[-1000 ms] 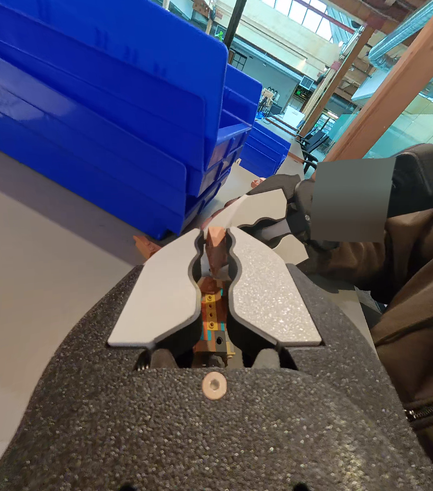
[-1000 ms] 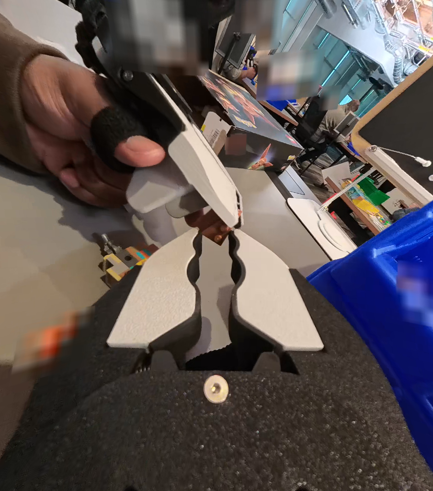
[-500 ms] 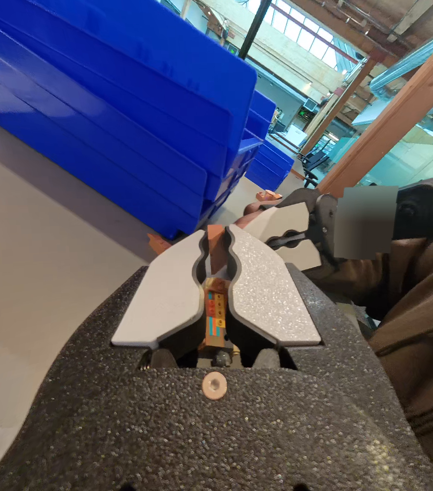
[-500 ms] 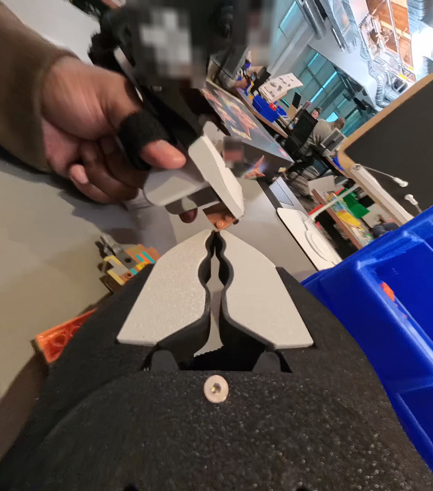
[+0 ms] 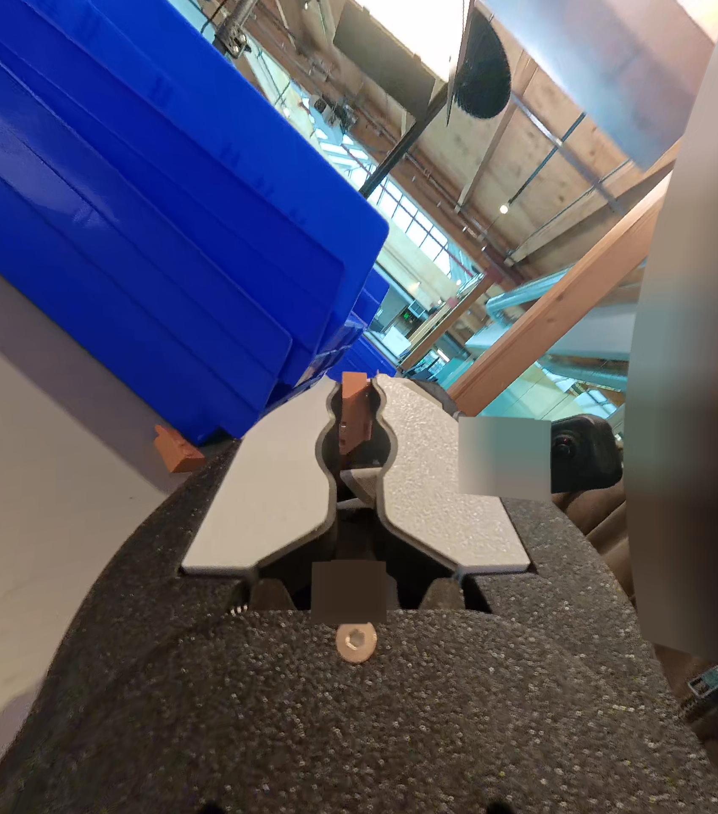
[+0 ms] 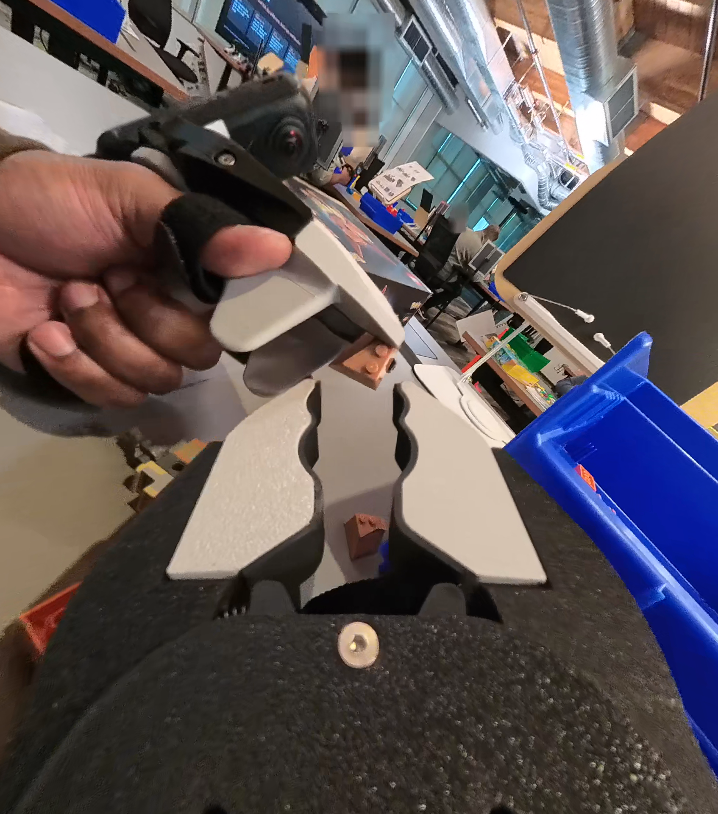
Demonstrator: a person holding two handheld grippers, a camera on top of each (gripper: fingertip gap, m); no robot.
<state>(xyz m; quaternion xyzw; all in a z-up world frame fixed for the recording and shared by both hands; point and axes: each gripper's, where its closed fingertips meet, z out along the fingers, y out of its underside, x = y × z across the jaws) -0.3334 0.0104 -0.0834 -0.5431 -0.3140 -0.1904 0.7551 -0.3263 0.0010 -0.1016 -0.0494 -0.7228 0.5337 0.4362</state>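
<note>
My left gripper (image 5: 357, 387) is shut on a small brown brick (image 5: 353, 409), held above the grey table and tilted upward. In the right wrist view the same gripper (image 6: 386, 348), held by a hand, pinches that brown brick (image 6: 368, 359) at its tips. My right gripper (image 6: 355, 390) is open and empty, just below that brick. Between its fingers a second brown sloped brick (image 6: 364, 535) lies on the table. A brown brick (image 5: 176, 449) lies by the foot of the blue bins in the left wrist view.
Stacked blue bins (image 5: 150, 229) stand at the left in the left wrist view. An open blue bin (image 6: 639, 506) is to the right of my right gripper. A small multicoloured brick build (image 6: 154, 471) and an orange piece (image 6: 47, 616) lie on the table at left. The grippers are tip to tip, or close to it.
My right gripper was shut half a second ago and is open now. My left gripper has lifted and tilted upward with the brown brick; the multicoloured build no longer shows beneath it.
</note>
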